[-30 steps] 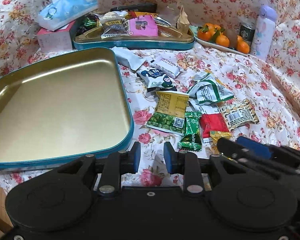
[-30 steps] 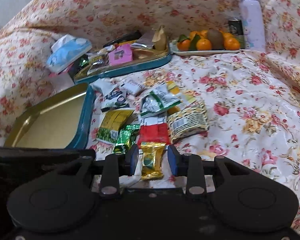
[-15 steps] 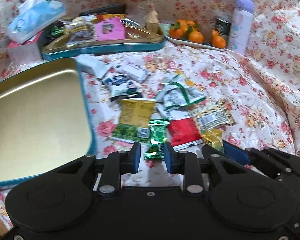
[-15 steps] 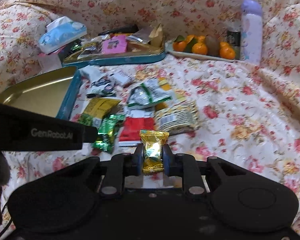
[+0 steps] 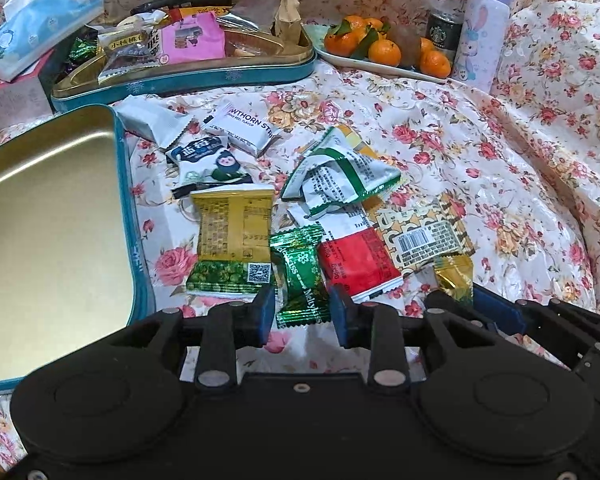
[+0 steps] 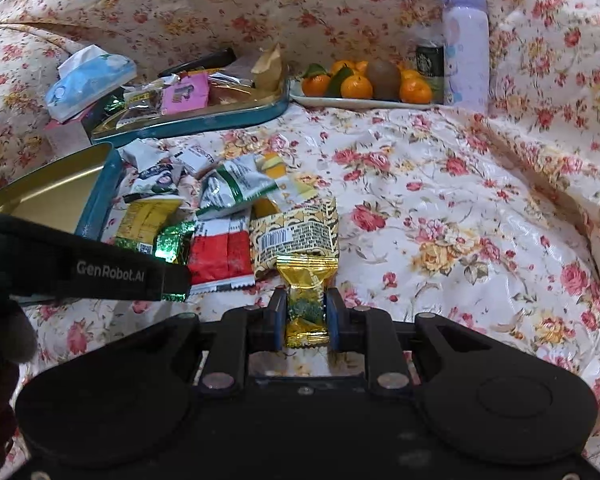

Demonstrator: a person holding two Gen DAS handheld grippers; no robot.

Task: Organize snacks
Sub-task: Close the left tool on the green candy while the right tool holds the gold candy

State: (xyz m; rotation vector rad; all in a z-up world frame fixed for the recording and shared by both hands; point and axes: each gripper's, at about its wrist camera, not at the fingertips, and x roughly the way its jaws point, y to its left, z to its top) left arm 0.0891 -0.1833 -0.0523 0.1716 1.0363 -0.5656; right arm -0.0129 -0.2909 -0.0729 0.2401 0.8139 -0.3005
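Observation:
Several snack packets lie in a heap on the flowered cloth. My left gripper (image 5: 302, 314) is open, its jaws on either side of a green foil candy (image 5: 302, 280) that lies on the cloth. My right gripper (image 6: 306, 316) is shut on a gold foil candy (image 6: 305, 296), which also shows in the left wrist view (image 5: 454, 278). A yellow-green packet (image 5: 232, 240), a red packet (image 5: 358, 264) and a barcode packet (image 5: 424, 236) lie around them. An empty gold tin tray with a teal rim (image 5: 126, 216) sits at the left.
A second teal tin (image 5: 188, 80) full of snacks stands at the back. A tissue pack (image 5: 40, 24) lies at the back left. A plate of oranges (image 5: 380, 50), a dark can (image 5: 444, 36) and a lilac bottle (image 5: 482, 28) stand at the back right.
My left gripper moved right and forward until its jaws straddle the green candy. My right gripper closed on the gold candy, which was loose between its open jaws a second ago.

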